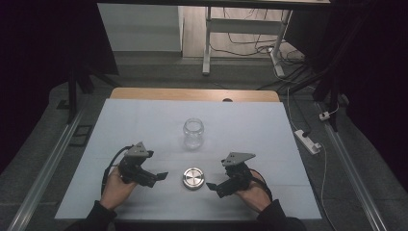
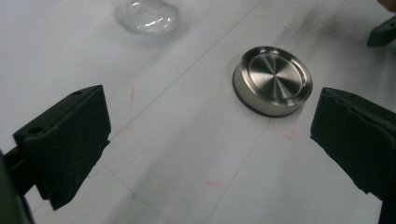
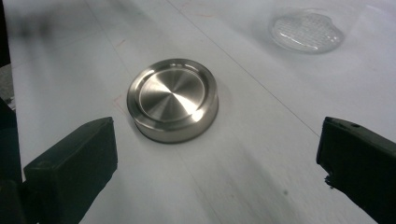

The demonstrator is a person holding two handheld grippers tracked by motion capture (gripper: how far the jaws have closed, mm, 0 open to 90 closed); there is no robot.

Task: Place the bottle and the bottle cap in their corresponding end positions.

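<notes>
A round brushed-metal lid [image 1: 193, 177] lies flat on the white sheet near the front, between both grippers. A clear glass jar [image 1: 193, 133] stands upright and uncovered a little behind it. My left gripper [image 1: 161, 176] rests just left of the lid, open, with nothing between its jaws. Its own view has the lid [image 2: 272, 80] ahead to the right and the jar's base [image 2: 146, 15] at the top. My right gripper [image 1: 211, 186] sits just right of the lid, open and empty. The right gripper view shows the lid [image 3: 173, 98] ahead at left and the jar's base [image 3: 307, 31] farther off.
The white sheet [image 1: 144, 120] covers a wooden table whose bare far edge [image 1: 192, 95] shows. A power strip [image 1: 308, 141] and cables lie on the floor to the right. A table frame [image 1: 208, 43] stands beyond.
</notes>
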